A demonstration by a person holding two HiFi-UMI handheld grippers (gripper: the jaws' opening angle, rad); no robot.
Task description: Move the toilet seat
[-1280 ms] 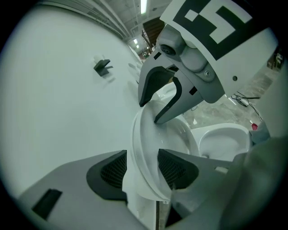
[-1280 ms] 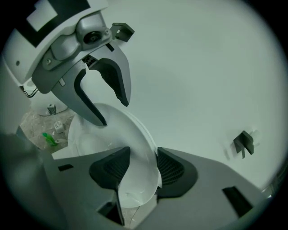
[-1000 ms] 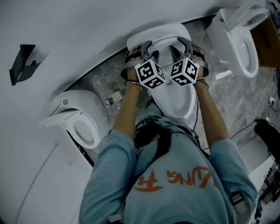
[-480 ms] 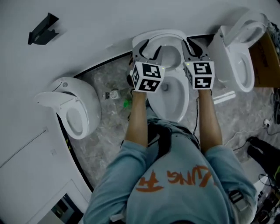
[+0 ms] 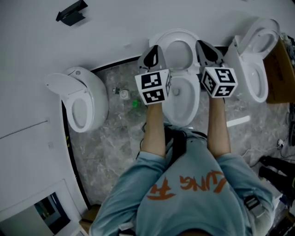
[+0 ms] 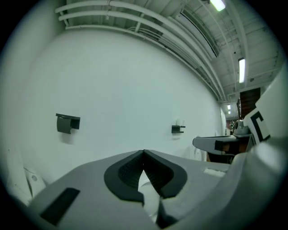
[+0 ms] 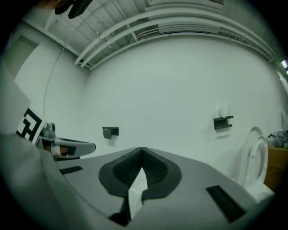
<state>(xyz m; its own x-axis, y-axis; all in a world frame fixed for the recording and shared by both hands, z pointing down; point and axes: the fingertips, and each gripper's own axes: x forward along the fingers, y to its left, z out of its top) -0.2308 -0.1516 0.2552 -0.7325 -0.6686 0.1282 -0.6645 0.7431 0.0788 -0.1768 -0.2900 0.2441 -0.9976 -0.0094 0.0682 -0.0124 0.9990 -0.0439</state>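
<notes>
The middle toilet [image 5: 182, 103] stands against the white wall, its white seat ring [image 5: 179, 46] tipped up and back over the bowl. In the head view my left gripper [image 5: 152, 54] hovers at the seat's left side and my right gripper [image 5: 208, 49] at its right side, both held above the bowl and apart from the seat. Each gripper view looks at the bare wall. The left gripper [image 6: 144, 153] has its jaws pressed tip to tip with nothing between them. The right gripper [image 7: 143, 150] is shut and empty too.
Another toilet [image 5: 85, 103] stands to the left and a third [image 5: 256, 60] to the right, its seat raised [image 7: 256, 157]. Black holders [image 5: 71, 12] hang on the wall. A cardboard box [image 5: 282, 64] sits far right. The marble floor [image 5: 115, 138] carries a small green object [image 5: 135, 104].
Both grippers were at the seat's sides, jaws apart. The seat has swung up against the wall, and both grippers have come off it, risen and shut.
</notes>
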